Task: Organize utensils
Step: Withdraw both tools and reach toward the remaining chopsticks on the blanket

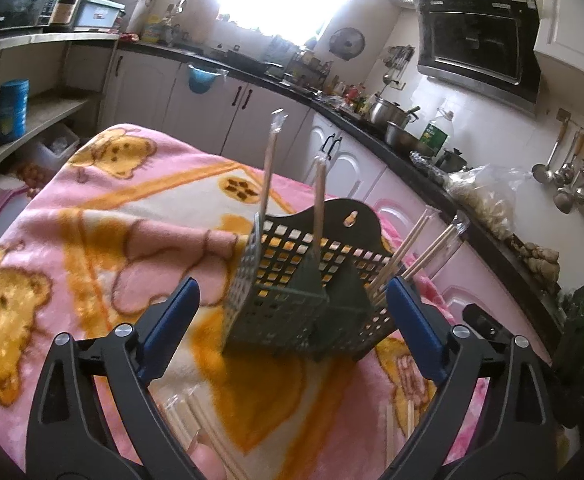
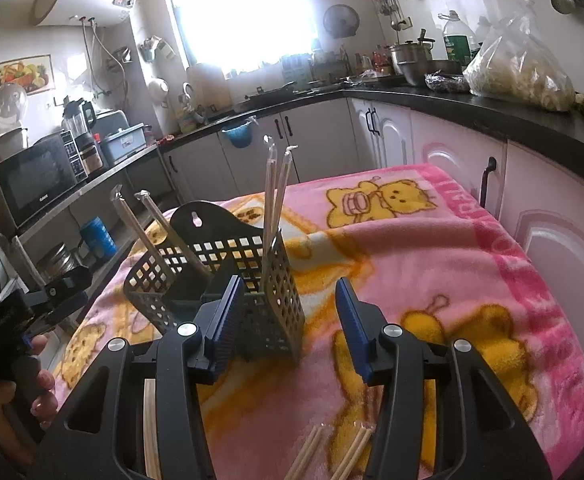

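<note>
A dark green perforated utensil holder (image 1: 292, 300) stands on the pink bear blanket (image 1: 92, 240), with several plastic-wrapped chopsticks (image 1: 319, 204) upright in its compartments. My left gripper (image 1: 292, 328) is open and empty, its blue pads either side of the holder, just in front of it. In the right wrist view the holder (image 2: 276, 292) stands just ahead of my right gripper (image 2: 288, 320), which is open and empty. Loose wrapped chopsticks (image 2: 327, 456) lie on the blanket (image 2: 451, 280) under the right gripper and under the left gripper (image 1: 208, 436).
Kitchen cabinets and a black counter (image 2: 491, 108) with pots and a bag run along the right. A microwave (image 2: 36, 176) sits on a shelf at the left. The other hand-held gripper (image 2: 8, 312) shows at the left edge.
</note>
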